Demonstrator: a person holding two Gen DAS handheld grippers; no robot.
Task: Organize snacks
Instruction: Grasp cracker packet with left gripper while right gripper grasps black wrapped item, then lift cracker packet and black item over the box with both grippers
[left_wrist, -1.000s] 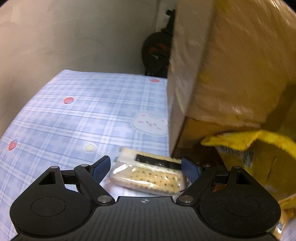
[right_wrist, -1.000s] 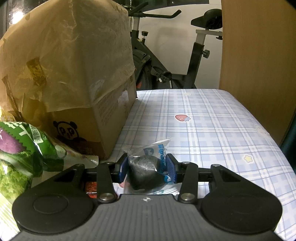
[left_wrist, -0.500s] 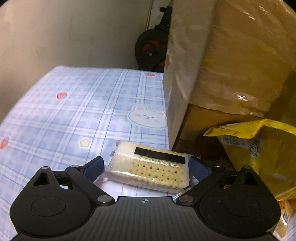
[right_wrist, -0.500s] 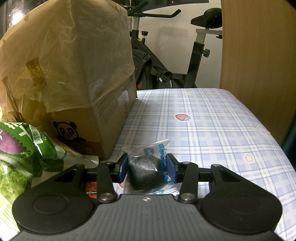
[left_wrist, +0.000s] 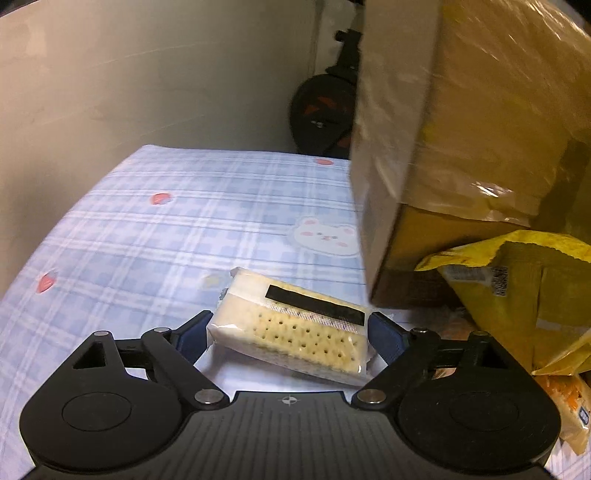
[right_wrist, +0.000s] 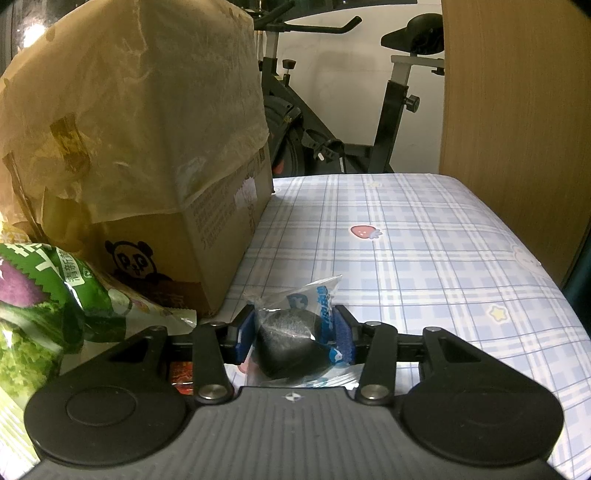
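Left tongs (left_wrist: 288, 334) gape wide around the cracker pack (left_wrist: 291, 328); right tongs (right_wrist: 294, 332) clamp the dark wrapped snack (right_wrist: 291, 338).

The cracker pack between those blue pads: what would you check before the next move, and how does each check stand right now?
1. Cracker pack sits between the left claw pads: ok.
2. Pads pressing on the pack: cannot tell; they look about level with its ends.
3. Pack lined up straight: not ok, it lies skewed.
4. Right claw shut on the dark wrapped snack: ok.
5. Room beside the cardboard box: ok, blue plaid cloth is bare to the left.
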